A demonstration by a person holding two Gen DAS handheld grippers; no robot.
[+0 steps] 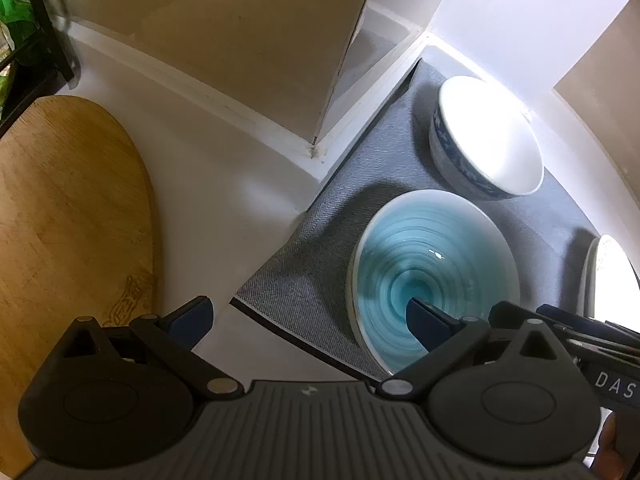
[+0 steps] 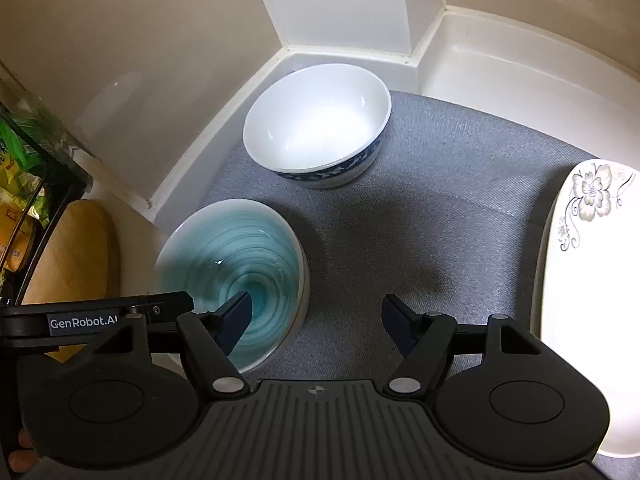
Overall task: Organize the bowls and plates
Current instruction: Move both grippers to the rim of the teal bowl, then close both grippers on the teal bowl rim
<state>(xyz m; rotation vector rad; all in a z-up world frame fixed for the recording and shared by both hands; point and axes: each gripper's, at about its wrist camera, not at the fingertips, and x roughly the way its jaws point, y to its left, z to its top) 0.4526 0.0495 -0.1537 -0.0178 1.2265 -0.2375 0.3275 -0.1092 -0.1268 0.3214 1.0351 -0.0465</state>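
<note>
Bowls sit on a grey mat [image 2: 440, 220], and both grippers hang over them with fingers spread wide.

Left gripper [image 1: 316, 320] holds nothing; its right finger [image 1: 428, 324] is over the blue swirl bowl [image 1: 432, 252]. Right gripper [image 2: 316, 320] holds nothing too, over the mat. From it, the swirl bowl is at 10 o'clock, the white bowl [image 2: 316, 124] at 12, the flower plate [image 2: 592, 260] at 3. A wooden board [image 1: 68, 216] lies at 9 o'clock.

Both tools point steeply downward, jaws spread wide and holding nothing. The left tool [image 1: 310, 318] hangs beside the right tool [image 2: 316, 316], whose casing shows at its right edge.
</note>
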